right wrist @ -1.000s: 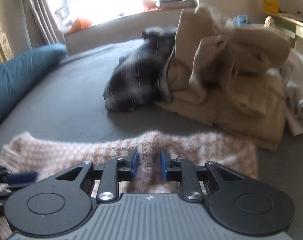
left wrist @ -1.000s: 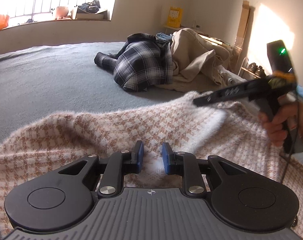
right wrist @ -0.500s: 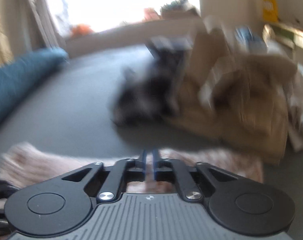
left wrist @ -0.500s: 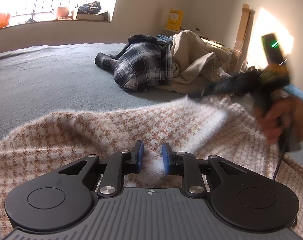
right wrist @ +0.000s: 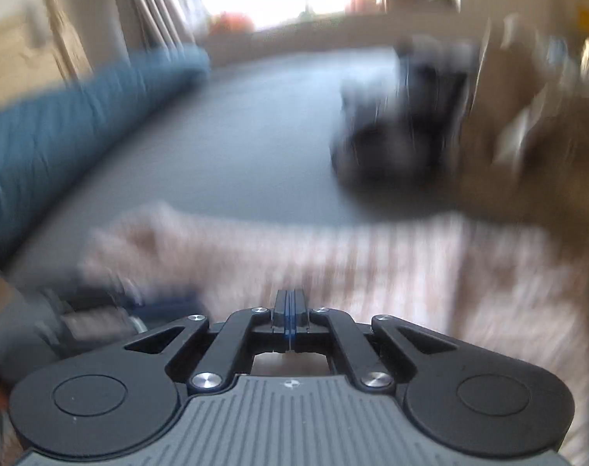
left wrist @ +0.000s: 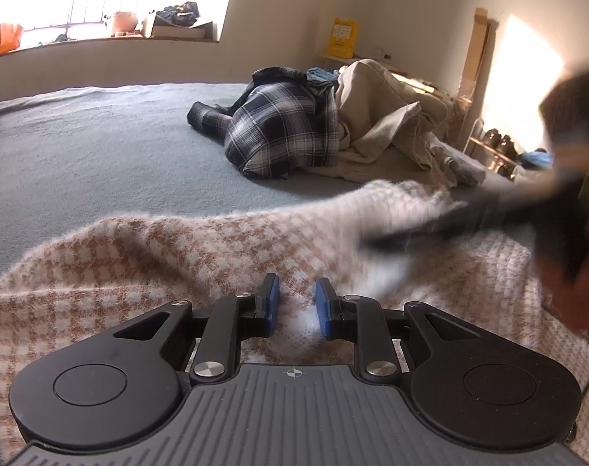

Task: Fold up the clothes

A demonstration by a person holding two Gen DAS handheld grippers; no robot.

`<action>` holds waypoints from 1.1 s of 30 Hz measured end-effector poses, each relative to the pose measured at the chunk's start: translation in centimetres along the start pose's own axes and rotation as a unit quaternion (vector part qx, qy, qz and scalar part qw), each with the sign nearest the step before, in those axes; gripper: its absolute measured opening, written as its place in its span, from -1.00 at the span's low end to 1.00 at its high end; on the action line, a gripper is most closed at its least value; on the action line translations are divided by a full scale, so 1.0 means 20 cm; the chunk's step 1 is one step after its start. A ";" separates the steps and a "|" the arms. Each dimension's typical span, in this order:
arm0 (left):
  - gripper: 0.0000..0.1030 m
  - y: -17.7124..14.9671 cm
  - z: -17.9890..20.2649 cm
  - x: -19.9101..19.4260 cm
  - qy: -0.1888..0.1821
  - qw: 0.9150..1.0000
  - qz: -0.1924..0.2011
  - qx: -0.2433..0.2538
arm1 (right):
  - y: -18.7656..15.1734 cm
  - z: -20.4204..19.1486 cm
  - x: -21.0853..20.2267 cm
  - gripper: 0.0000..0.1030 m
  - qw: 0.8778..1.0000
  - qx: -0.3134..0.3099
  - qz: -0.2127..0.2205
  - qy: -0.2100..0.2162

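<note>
Looks like the fold's first flip: checked sweater (left wrist: 170, 264) lies on the bed (left wrist: 100, 155), left gripper (left wrist: 296, 303) pinching a bunched ridge, right gripper (right wrist: 290, 320) fully together mid-swing, next needs a matching edge.

Open grey bed (left wrist: 81, 155) ahead and left, clear to the far edge. Blocked far right by plaid shirt (left wrist: 283, 132) against beige heap (left wrist: 380, 116). Blocked along left edge by blue pillow (right wrist: 61, 132). Near ground covered by checked sweater (left wrist: 158, 256); right tool (left wrist: 442, 229) blurred across its right side.
</note>
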State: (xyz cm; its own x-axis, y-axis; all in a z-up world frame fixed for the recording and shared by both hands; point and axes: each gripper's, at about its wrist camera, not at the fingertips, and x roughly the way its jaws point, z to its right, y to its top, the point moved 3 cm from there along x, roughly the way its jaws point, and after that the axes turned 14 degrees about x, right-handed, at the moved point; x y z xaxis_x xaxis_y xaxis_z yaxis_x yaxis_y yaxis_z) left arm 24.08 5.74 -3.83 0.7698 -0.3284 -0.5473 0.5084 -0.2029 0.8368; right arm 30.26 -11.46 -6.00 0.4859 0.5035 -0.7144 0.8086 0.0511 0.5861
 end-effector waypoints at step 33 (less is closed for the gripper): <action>-0.55 0.12 -0.12 -0.03 -0.004 0.999 0.005 0.051 | -0.10 -0.05 -0.05 -1.00 0.998 0.013 0.053 -0.016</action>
State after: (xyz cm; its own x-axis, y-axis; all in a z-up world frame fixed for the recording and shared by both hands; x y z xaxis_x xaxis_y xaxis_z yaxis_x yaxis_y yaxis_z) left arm 25.76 7.76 -1.58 0.7714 -0.3383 -0.5389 0.4582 -0.2922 0.8394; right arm 27.89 -11.22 -6.12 0.5791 0.4765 -0.6615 0.7604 -0.0231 0.6491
